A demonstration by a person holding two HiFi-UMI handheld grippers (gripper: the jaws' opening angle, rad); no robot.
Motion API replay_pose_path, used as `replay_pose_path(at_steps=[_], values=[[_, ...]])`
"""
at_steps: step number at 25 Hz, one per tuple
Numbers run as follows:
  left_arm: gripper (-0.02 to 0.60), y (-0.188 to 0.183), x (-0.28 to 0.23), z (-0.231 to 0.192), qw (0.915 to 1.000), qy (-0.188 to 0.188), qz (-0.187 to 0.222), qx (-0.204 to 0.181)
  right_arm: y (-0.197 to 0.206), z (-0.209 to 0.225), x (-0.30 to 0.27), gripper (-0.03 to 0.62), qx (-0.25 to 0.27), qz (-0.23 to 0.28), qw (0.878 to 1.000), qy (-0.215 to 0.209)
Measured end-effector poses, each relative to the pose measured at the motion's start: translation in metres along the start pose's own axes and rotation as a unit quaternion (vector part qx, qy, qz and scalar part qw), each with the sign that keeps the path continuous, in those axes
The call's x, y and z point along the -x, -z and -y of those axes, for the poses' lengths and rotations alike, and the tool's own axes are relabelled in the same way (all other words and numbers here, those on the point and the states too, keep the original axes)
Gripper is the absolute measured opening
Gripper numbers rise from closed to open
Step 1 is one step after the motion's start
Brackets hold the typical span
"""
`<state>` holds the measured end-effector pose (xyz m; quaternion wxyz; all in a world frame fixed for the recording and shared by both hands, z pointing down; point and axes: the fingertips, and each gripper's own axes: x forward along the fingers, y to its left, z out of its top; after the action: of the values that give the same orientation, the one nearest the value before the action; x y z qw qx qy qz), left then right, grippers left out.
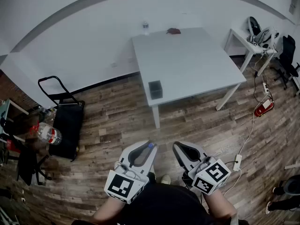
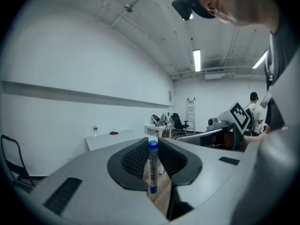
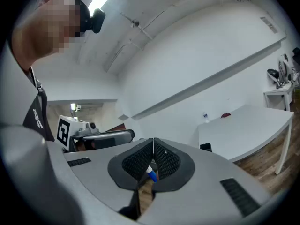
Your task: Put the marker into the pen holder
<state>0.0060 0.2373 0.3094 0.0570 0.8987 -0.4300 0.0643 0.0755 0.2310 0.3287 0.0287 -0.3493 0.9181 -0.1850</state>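
Note:
A marker with a blue cap (image 2: 152, 168) stands upright between my left gripper's (image 2: 153, 159) pads, which are shut on it. In the head view that left gripper (image 1: 148, 148) is low and near the person's body, the blue cap (image 1: 150, 145) at its tip. My right gripper (image 1: 178, 149) is beside it with its jaws shut and nothing between them (image 3: 153, 156); the marker's blue end (image 3: 151, 174) shows behind them. The black pen holder (image 1: 155, 89) stands at the near left edge of the white table (image 1: 197, 64), far ahead of both grippers, and shows as a dark box (image 3: 205, 147).
A small bottle (image 1: 145, 27) and a red object (image 1: 173, 31) are at the table's far edge. A black hand cart (image 1: 65, 118) and a plastic bottle (image 1: 48, 133) are at the left. A white desk (image 1: 248, 43), chairs, a cable with power strip (image 1: 238, 162) are at the right.

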Motion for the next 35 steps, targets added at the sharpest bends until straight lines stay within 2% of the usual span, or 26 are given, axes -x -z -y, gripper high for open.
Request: replay_pose_path(at_steps=[9,25,29,35], values=[[0.066,0.002,-0.032,-0.035,0.9999,0.015,0.0,0.006,-0.005,0.026,-0.035,0.017,0.002,-0.004,1.0,0.015],[0.066,-0.006,-0.13,-0.163,0.998,0.049,-0.013,0.037,-0.038,0.105,-0.16,0.017,-0.009,-0.012,0.998,0.062],[0.066,-0.006,-0.149,-0.196,0.9983,0.049,-0.009,0.032,-0.05,0.118,-0.185,0.017,-0.008,-0.006,0.997,0.075],[0.066,-0.002,-0.179,-0.226,0.9969,0.043,-0.005,0.066,-0.056,0.138,-0.202,0.017,-0.014,-0.013,0.995,0.094]])
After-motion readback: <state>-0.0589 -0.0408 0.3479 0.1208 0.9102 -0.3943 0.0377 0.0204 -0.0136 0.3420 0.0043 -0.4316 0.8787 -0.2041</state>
